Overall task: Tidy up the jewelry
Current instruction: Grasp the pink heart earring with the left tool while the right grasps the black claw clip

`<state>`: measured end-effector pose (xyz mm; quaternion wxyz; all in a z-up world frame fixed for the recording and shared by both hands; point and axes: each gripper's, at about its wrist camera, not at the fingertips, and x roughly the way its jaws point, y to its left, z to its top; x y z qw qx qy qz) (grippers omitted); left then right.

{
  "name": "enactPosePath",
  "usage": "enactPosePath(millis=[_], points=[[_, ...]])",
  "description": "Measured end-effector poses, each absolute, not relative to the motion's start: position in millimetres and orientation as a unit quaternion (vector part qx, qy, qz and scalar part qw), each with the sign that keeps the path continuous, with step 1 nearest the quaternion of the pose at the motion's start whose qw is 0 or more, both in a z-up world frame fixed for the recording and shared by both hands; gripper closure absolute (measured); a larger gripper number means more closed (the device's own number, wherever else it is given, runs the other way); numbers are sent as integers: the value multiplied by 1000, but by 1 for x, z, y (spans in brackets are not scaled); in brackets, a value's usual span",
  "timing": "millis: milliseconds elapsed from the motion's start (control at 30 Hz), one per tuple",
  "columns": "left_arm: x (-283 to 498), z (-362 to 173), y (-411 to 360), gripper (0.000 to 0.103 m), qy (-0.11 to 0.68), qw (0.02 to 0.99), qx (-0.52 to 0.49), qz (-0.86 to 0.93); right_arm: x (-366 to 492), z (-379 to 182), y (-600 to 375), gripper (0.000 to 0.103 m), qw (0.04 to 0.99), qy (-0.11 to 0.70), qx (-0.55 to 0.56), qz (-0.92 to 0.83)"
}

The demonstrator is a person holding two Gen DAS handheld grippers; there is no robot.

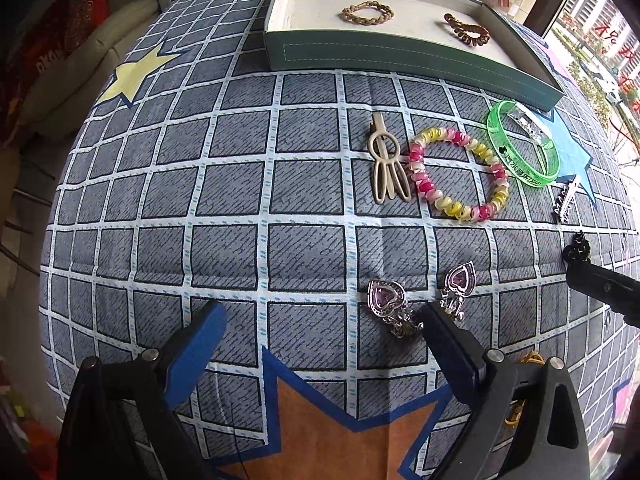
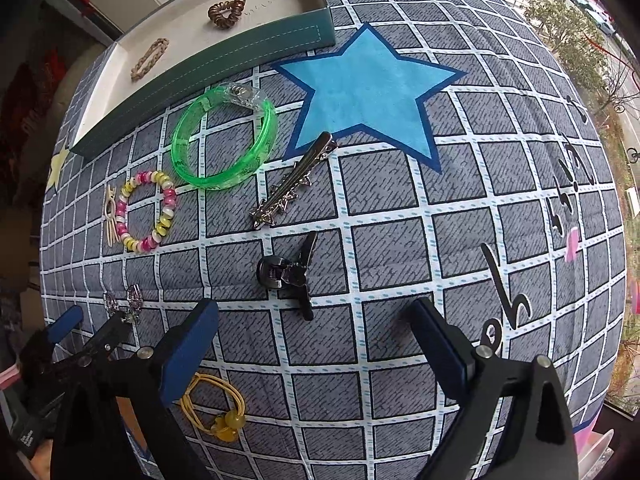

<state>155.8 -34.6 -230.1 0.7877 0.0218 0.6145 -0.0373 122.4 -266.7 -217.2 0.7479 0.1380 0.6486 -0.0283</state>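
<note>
Jewelry lies spread on a grey checked cloth with coloured stars. At the far edge stands a shallow green tray with a pale floor; inside it are a tan braided tie and, well apart from it, a brown coil tie.

Left gripper is released, its blue-padded fingers wide apart above the cloth with nothing between them. Two purple heart earrings lie just beside its right finger; the finger covers the lower end of the right earring. Farther ahead a beige clip lies touching a pink and yellow bead bracelet, and the green bangle sits close to the tray wall, its lower edge overlapping the bracelet in this view.

Right gripper is also released, fingers wide apart. A black clip lies on the cloth just ahead, between the two fingers, and neither finger touches it. Beyond it a silver clip with small stars lies slanted, its far end resting on the blue star. The bangle is to the left of this clip, near but apart. A yellow elastic tie with amber beads lies under the left finger of the right gripper, partly hidden by it. The left gripper shows at the left edge of the right view, beside the earrings.
</note>
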Motion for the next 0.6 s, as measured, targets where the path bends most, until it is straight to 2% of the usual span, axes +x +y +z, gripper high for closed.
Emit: enactPosePath(millis=[167, 267, 333, 367, 400, 433, 500, 567, 600], points=[[156, -224, -45, 13, 610, 791, 30, -49, 135, -215, -248, 17, 755, 647, 104, -22], [152, -219, -53, 27, 606, 793, 33, -55, 139, -213, -240, 27, 759, 646, 83, -27], [150, -217, -55, 42, 602, 795, 38, -62, 142, -214, -230, 35, 761, 644, 74, -31], [149, -217, -57, 46, 600, 796, 42, -66, 143, -213, -229, 43, 762, 643, 67, -33], [148, -216, -59, 55, 599, 797, 45, -70, 146, -213, -223, 51, 763, 642, 60, -35], [149, -216, -60, 60, 597, 797, 47, -73, 148, -212, -221, 54, 765, 641, 55, -35], [151, -214, -62, 61, 598, 796, 45, -78, 155, -213, -202, 75, 767, 639, 50, -34], [153, -213, -56, 73, 599, 796, 34, -84, 156, -209, -200, 77, 768, 637, 57, -34], [153, -212, -53, 73, 601, 794, 28, -86, 156, -205, -201, 77, 768, 636, 65, -33]])
